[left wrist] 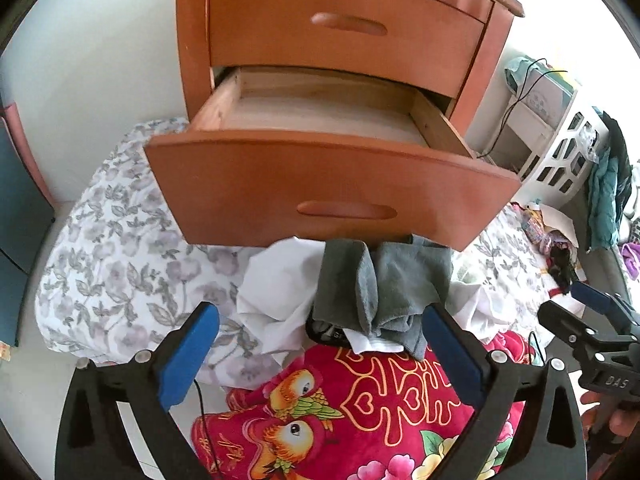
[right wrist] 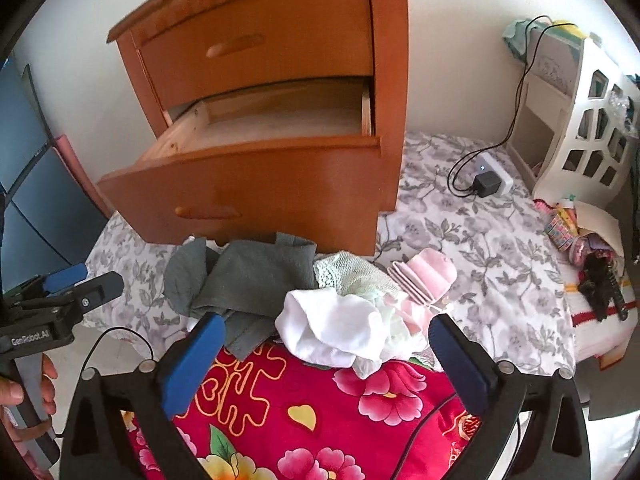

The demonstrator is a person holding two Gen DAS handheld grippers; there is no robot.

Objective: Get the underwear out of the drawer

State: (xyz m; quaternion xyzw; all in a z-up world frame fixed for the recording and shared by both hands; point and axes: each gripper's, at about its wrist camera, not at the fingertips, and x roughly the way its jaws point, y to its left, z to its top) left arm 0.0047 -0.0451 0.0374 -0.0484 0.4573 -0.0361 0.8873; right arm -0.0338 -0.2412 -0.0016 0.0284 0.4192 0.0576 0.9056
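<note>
Left wrist view: the left claw [left wrist: 320,344] is spread wide with nothing between its blue pads, hovering over a red quilt [left wrist: 360,408] printed with parrots and flowers. Just ahead lies a heap of underwear, with a grey pair [left wrist: 384,288] on top and white garments [left wrist: 276,292] beside and beneath it. The heap sits on the floral bedsheet [left wrist: 112,264], right in front of the wooden nightstand [left wrist: 344,32]. The lower drawer [left wrist: 320,184] is pulled out, and its bare wooden bottom shows. At the right edge the right claw [left wrist: 576,308] appears side-on, held by a hand [left wrist: 612,416].

Right wrist view: the right claw [right wrist: 326,344] is likewise spread and holds nothing. Between and beyond its pads rests a white pair of underwear [right wrist: 332,328], touching the grey pair [right wrist: 248,280], a pale green lacy piece [right wrist: 352,272] and a folded pink piece [right wrist: 424,276]. All lie outside the open drawer [right wrist: 240,184], on the bed. A black charger [right wrist: 486,184] sits plugged into a white power strip [right wrist: 500,172] near a white laundry basket [right wrist: 588,128]. The left claw [right wrist: 92,280] shows at the left edge.
</note>
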